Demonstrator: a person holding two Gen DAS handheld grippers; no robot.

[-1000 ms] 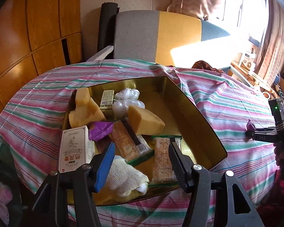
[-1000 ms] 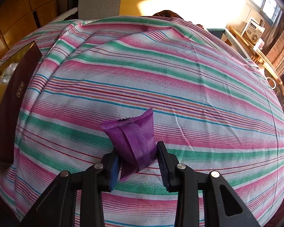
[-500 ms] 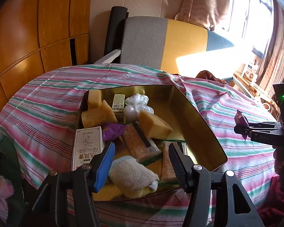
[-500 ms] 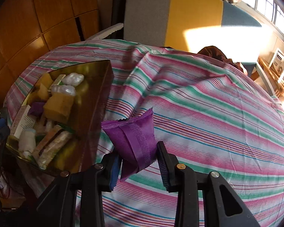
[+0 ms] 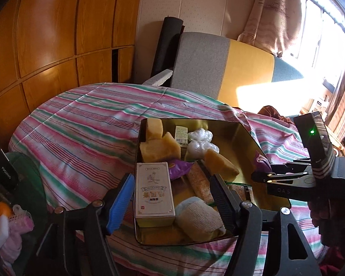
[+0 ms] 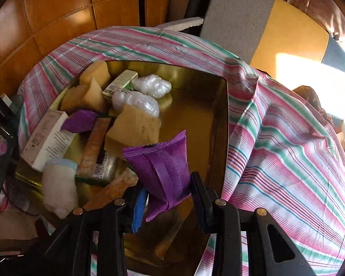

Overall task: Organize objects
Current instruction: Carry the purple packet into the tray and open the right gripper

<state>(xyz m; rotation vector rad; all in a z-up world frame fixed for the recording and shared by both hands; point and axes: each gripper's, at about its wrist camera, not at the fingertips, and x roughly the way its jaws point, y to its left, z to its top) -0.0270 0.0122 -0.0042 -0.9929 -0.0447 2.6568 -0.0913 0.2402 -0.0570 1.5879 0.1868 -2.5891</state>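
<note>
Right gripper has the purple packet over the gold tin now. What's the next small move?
Probably lower a little and open the right gripper. Its purple packet already hangs above the bare right half of the gold tin, clear of the sponges and boxes piled on the left. The left gripper is open, holding nothing.

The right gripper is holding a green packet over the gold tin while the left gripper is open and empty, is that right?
One detail is off: the packet in the right gripper is purple, not green, as the right wrist view shows. It is over the gold tin, and the left gripper is open and empty.
</note>
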